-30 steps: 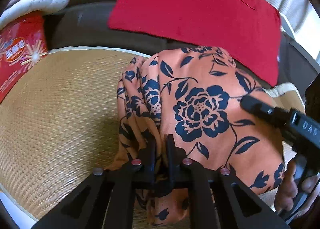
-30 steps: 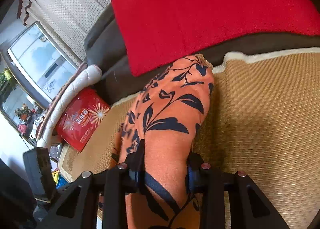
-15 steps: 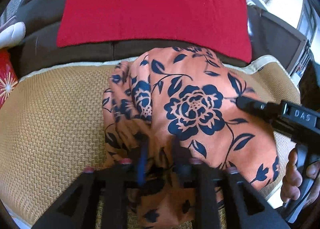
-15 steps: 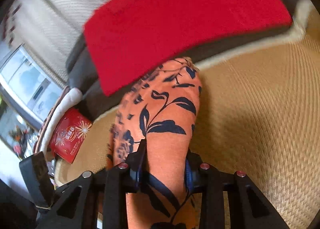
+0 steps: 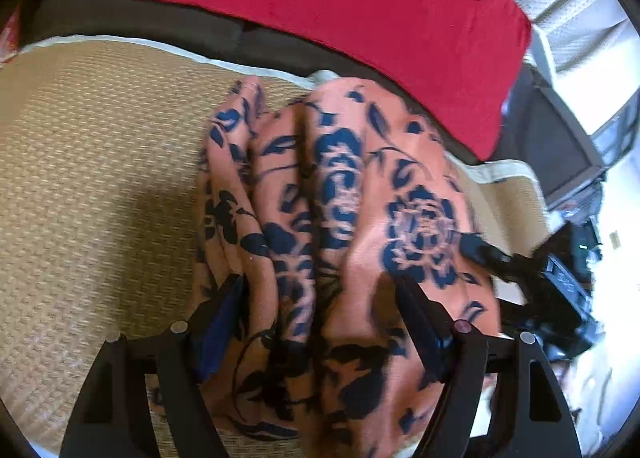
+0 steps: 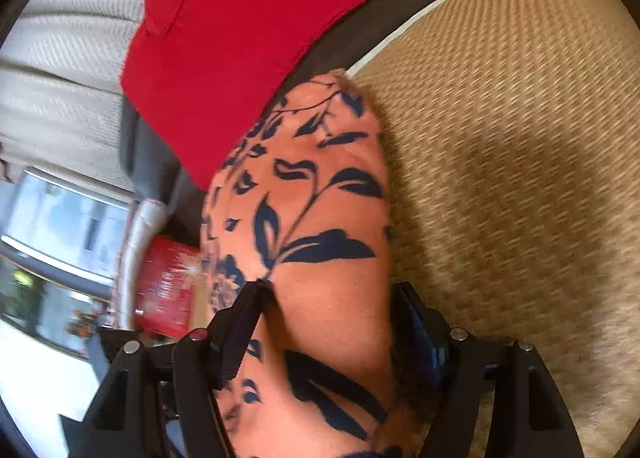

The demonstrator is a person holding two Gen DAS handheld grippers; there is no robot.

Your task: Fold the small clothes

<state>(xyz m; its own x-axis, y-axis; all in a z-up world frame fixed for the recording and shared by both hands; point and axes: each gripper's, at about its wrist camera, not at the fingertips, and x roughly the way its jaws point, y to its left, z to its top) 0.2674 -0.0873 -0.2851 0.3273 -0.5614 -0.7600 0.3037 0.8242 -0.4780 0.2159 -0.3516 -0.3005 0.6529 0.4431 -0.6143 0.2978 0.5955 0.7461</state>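
Left wrist view: both the left gripper (image 5: 320, 298) and right gripper (image 6: 332, 306), jaws just opening, straddle the unpinched orange floral garment (image 5: 352, 194) on the woven mat (image 5: 100, 178).

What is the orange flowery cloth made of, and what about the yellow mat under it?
The orange flowery cloth looks like thin, soft woven fabric, perhaps cotton or rayon: it bunches into loose folds and has a matte printed pattern. The yellow mat looks like woven straw or bamboo: a tight, ribbed weave with a pale cloth edging.

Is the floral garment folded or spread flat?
Folded, roughly: the floral garment lies bunched in overlapping layers on the woven mat.
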